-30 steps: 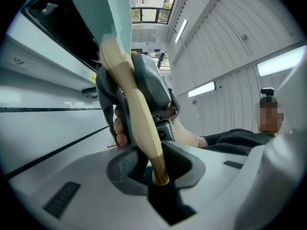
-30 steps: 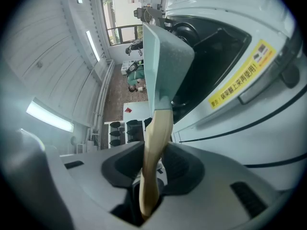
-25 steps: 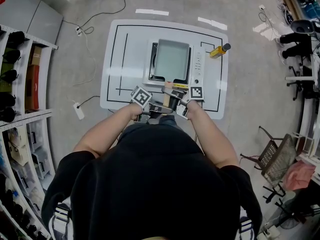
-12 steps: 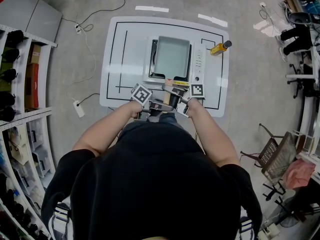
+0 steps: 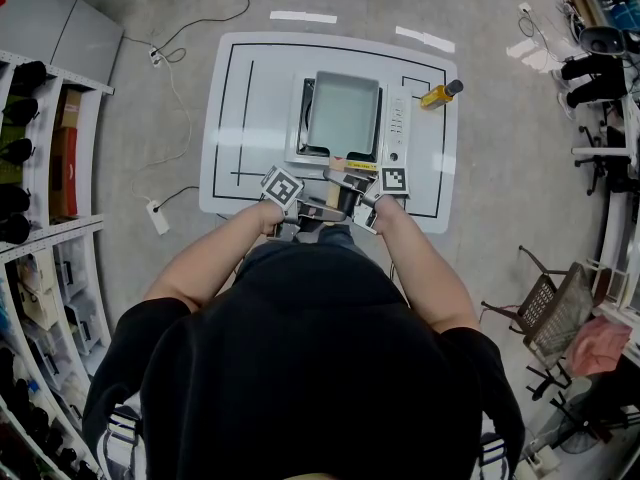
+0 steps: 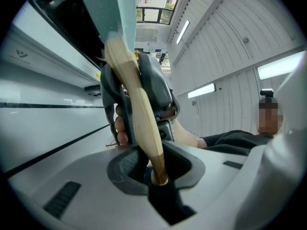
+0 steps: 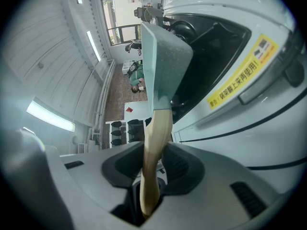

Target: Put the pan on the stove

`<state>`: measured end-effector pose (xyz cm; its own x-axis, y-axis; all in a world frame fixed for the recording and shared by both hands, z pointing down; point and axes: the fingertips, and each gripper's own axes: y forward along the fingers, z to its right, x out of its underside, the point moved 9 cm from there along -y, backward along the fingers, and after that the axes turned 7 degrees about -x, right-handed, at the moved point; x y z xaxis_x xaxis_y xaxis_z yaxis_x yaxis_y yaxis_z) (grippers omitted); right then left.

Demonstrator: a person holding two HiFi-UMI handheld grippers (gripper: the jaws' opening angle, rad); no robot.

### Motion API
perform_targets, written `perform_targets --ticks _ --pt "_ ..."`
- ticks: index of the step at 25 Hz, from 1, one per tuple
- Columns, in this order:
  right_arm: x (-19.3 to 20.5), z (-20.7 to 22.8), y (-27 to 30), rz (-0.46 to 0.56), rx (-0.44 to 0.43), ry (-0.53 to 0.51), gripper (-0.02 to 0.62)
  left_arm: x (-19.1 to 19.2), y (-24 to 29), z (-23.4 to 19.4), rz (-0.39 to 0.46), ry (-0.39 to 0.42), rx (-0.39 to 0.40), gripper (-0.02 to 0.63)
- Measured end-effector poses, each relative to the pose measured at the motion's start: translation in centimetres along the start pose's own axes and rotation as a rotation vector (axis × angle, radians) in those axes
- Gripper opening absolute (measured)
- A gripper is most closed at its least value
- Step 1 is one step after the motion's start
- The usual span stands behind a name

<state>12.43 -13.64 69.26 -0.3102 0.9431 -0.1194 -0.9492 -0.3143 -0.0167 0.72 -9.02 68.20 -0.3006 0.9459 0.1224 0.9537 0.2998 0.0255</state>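
I have both tongs clamped on the pan's wooden handle (image 5: 338, 180), at the near edge of the white table (image 5: 225, 118). In the left gripper view the left tongs (image 6: 153, 169) are closed tight on the lower end of that handle, which rises from between the jaws up to the pale green pan (image 6: 115, 8) at the top of the view. The other tongs sit just behind the handle there, with fingers (image 6: 120, 128) wrapped on their grip. In the right gripper view the right tongs (image 7: 151, 176) are likewise shut on the handle, and the pan's body stands straight ahead of the jaws, in front of the stove (image 7: 230, 56) with its dark top and yellow label. From the head view the rectangular pan lies over the stove's cooking surface in the middle of the table, far from me, with its handle pointing back toward the near side where the two tongs meet, left tongs on the left and right tongs on the right. I cannot tell whether the pan's base bears on the stove or hangs just over it. A yellow bottle (image 5: 440, 96) lies at the table's far right.
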Motion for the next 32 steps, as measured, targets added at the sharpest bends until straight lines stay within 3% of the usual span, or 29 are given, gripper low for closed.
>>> perform_targets --ticks 19,25,32 --pt "-0.1 -0.2 0.0 -0.02 -0.019 -0.016 0.14 -0.2 0.1 0.0 -0.003 -0.007 0.003 0.091" --pt "-0.2 -0.2 0.1 -0.045 -0.023 -0.033 0.175 -0.1 0.2 0.3 0.014 -0.069 0.067 0.162" --pt "-0.5 0.0 -0.5 -0.054 0.032 -0.086 0.198 -0.7 -0.8 -0.3 0.016 -0.025 -0.005 0.195"
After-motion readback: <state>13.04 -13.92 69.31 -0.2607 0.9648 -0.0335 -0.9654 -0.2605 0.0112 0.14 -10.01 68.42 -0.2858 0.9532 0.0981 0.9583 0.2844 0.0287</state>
